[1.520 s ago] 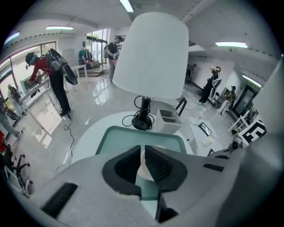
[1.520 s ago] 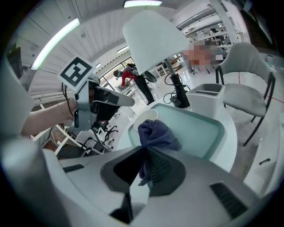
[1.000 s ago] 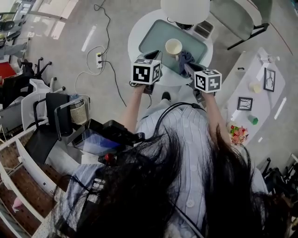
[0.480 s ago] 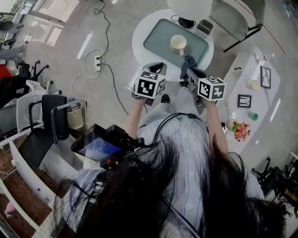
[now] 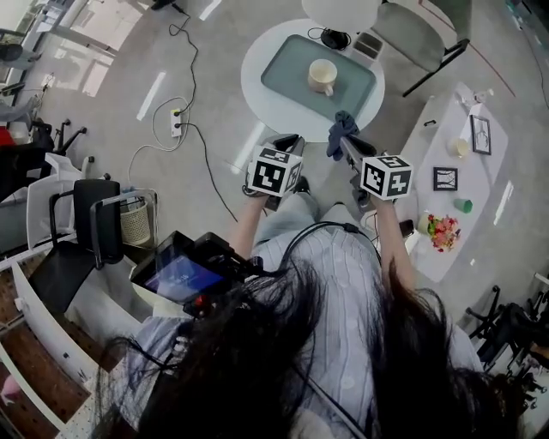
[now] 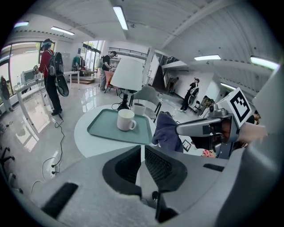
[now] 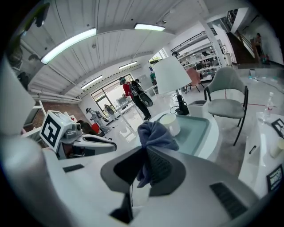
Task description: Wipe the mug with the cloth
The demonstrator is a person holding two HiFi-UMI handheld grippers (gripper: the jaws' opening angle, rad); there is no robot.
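A cream mug (image 5: 322,77) stands upright on a teal tray (image 5: 287,73) on the round white table (image 5: 257,86). Both grippers hover off the table's near edge, short of the tray. My right gripper (image 5: 347,141) is shut on a blue cloth (image 5: 341,130), which bunches above its jaws in the right gripper view as cloth (image 7: 153,133), with the mug (image 7: 171,124) beyond. My left gripper (image 5: 287,143) is shut with nothing in it (image 6: 143,148). Ahead of it in the left gripper view are the mug (image 6: 126,119) and tray (image 6: 104,128); the cloth (image 6: 167,133) hangs to its right.
A white lamp (image 5: 341,13) and a grey chair (image 5: 425,34) stand at the table's far side. A power strip with cables (image 5: 177,124) lies on the floor at left. A low white table (image 5: 463,184) with frames and cups is at right. People stand far off.
Both grippers have pulled back from the tray towards the person, off the table's edge. The cloth went with the right gripper. The mug stays on the tray.
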